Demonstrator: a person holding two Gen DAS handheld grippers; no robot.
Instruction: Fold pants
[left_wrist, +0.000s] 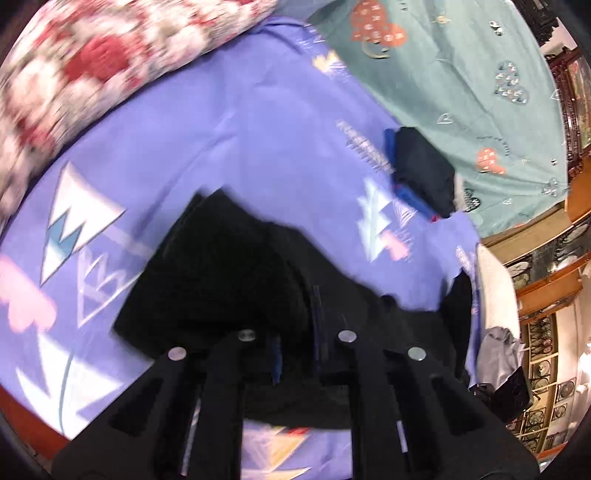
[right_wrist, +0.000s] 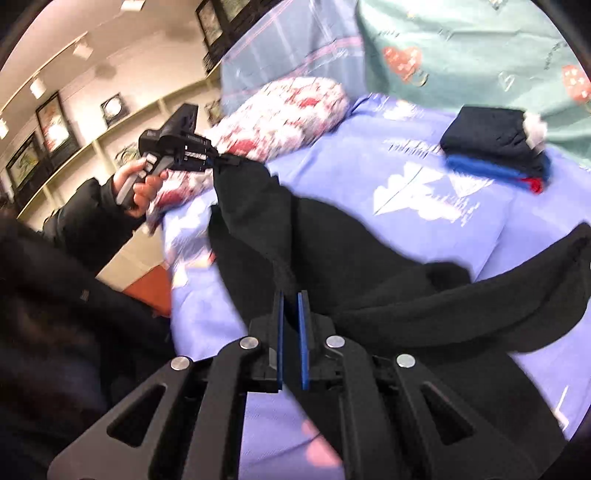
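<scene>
Right wrist view: both grippers, right (right_wrist: 290, 306) and left (right_wrist: 221, 161), clamp the black pants (right_wrist: 332, 258) above the purple sheet (right_wrist: 424, 177).

One pair of black pants (right_wrist: 332, 258), one folded dark garment (right_wrist: 491, 136), one floral pillow (right_wrist: 288, 107), two tools.

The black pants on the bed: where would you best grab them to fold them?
Grip the black pants along a thin edge, coming from above at the near side. The cloth lies limp on the purple sheet, so only pinched edges lift cleanly, as both grippers do.
</scene>
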